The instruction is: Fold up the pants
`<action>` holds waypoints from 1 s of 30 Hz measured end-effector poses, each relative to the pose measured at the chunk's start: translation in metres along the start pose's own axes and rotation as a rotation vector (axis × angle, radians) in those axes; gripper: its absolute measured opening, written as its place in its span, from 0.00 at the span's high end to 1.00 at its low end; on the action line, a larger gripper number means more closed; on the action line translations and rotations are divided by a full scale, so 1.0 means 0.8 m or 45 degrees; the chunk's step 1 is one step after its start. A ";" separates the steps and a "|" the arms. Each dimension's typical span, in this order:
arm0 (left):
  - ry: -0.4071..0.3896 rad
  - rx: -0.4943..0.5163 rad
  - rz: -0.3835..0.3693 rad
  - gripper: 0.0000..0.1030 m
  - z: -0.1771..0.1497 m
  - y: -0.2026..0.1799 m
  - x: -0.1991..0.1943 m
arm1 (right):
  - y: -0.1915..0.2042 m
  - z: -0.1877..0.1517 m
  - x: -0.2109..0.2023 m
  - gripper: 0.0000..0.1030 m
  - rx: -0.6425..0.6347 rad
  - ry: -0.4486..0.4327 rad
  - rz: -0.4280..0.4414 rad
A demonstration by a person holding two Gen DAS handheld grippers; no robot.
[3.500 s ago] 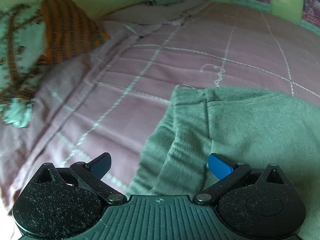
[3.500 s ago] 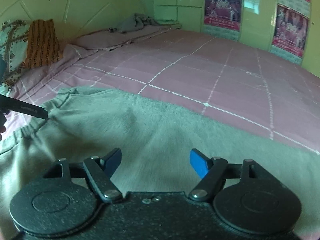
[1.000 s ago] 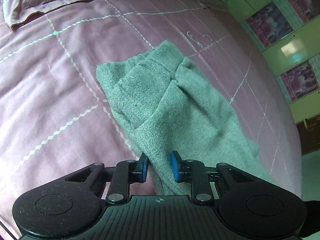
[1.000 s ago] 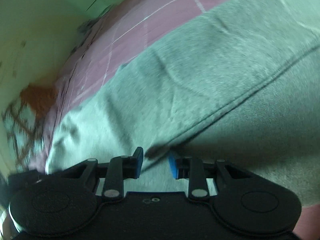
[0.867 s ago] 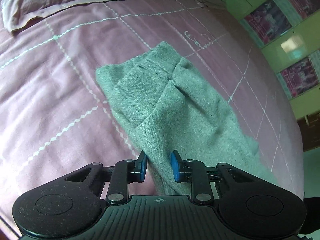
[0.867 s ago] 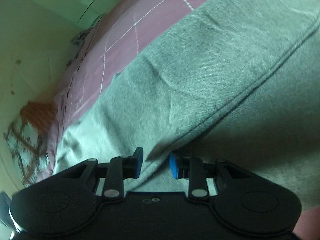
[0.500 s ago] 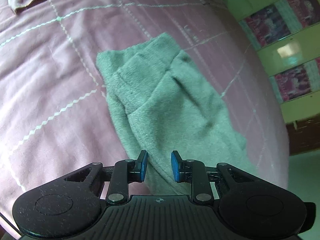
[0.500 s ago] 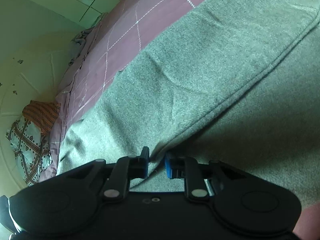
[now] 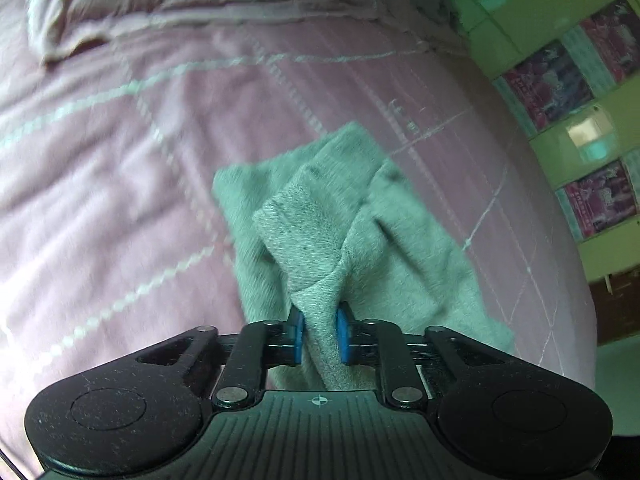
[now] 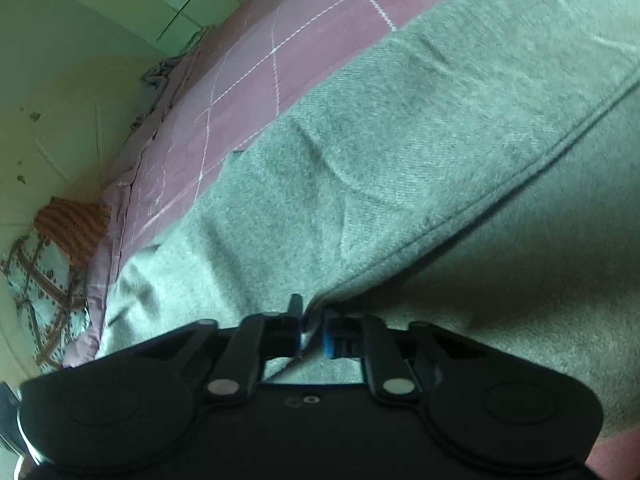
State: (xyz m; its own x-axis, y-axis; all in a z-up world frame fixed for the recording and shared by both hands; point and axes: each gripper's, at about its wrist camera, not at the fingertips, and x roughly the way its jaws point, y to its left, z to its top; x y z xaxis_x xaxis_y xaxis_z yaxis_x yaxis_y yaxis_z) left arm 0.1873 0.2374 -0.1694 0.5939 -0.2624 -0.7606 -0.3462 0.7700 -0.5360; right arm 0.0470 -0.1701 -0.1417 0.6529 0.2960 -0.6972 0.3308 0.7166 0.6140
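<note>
The grey-green pants (image 9: 320, 224) lie on a pink bedspread (image 9: 120, 160) crossed by pale stitched lines. In the left wrist view a bunched fold of them rises off the bed into the left gripper (image 9: 320, 336), whose blue pads are clamped on the cloth. In the right wrist view the pants (image 10: 400, 160) fill most of the frame, a long seam running across them, and the right gripper (image 10: 311, 332) has its jaws pinched on an edge of the fabric. Pillows (image 10: 52, 248) sit at the bed's far end, and posters (image 9: 552, 84) hang on the green wall.
</note>
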 end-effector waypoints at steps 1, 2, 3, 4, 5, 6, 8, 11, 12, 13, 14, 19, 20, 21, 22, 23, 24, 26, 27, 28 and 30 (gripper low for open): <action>-0.019 0.011 -0.015 0.86 0.008 -0.003 -0.007 | 0.009 -0.002 -0.005 0.94 -0.040 -0.013 0.014; -0.045 0.020 -0.028 0.87 0.021 -0.005 -0.015 | 0.022 -0.004 -0.010 0.94 -0.096 -0.029 0.025; -0.068 0.022 -0.036 0.87 0.032 -0.004 -0.023 | 0.034 -0.006 -0.017 0.94 -0.143 -0.039 0.040; -0.084 0.028 -0.039 0.87 0.045 -0.002 -0.028 | 0.045 -0.008 -0.025 0.94 -0.160 -0.044 0.074; -0.082 0.045 -0.034 0.87 0.054 0.000 -0.030 | 0.052 -0.009 -0.031 0.94 -0.161 -0.044 0.112; -0.062 0.066 -0.021 0.87 0.057 0.004 -0.028 | 0.062 -0.013 -0.037 0.94 -0.181 -0.045 0.143; 0.005 0.108 0.039 0.87 0.048 0.016 -0.008 | 0.079 -0.026 -0.043 0.94 -0.261 -0.047 0.154; 0.062 0.112 0.095 0.86 0.023 0.040 0.023 | 0.075 -0.049 -0.025 0.95 -0.321 0.006 0.063; 0.058 0.097 0.086 0.86 0.021 0.046 0.026 | 0.069 -0.056 -0.015 0.95 -0.333 0.035 0.020; 0.053 0.092 0.079 0.85 0.019 0.047 0.025 | 0.062 -0.063 -0.004 0.94 -0.344 0.071 -0.026; 0.050 0.093 0.080 0.85 0.021 0.044 0.022 | 0.062 -0.068 0.006 0.93 -0.349 0.104 -0.053; 0.011 0.242 0.100 0.83 0.001 0.010 -0.027 | 0.056 -0.064 -0.002 0.78 -0.287 0.091 -0.013; -0.003 0.281 0.097 0.83 -0.006 0.002 -0.037 | 0.050 -0.060 -0.010 0.78 -0.274 0.084 0.001; -0.005 0.318 0.078 0.83 -0.016 -0.008 -0.045 | 0.048 -0.059 -0.018 0.77 -0.272 0.071 0.006; 0.009 0.353 0.065 0.82 -0.023 -0.019 -0.047 | 0.043 -0.058 -0.027 0.77 -0.277 0.058 0.002; 0.035 0.393 0.065 0.81 -0.035 -0.033 -0.044 | 0.036 -0.055 -0.033 0.77 -0.279 0.053 -0.009; 0.060 0.429 0.062 0.80 -0.046 -0.045 -0.040 | 0.029 -0.053 -0.038 0.77 -0.276 0.048 -0.022; 0.101 0.499 0.065 0.78 -0.074 -0.070 -0.030 | 0.007 -0.049 -0.051 0.76 -0.249 0.029 -0.060; 0.118 0.528 0.070 0.77 -0.087 -0.082 -0.024 | -0.003 -0.047 -0.057 0.76 -0.231 0.014 -0.080; 0.121 0.562 0.077 0.75 -0.103 -0.093 -0.021 | -0.014 -0.044 -0.065 0.76 -0.209 -0.007 -0.097; 0.079 0.675 0.121 0.58 -0.128 -0.122 -0.016 | -0.036 -0.036 -0.084 0.76 -0.173 -0.050 -0.132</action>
State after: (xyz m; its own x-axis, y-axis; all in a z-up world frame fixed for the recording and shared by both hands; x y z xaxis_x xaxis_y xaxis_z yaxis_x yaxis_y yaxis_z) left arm 0.1392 0.1059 -0.1452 0.5280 -0.1989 -0.8256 0.0273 0.9756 -0.2177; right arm -0.0263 -0.1925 -0.1230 0.6469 0.1929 -0.7378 0.3045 0.8216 0.4819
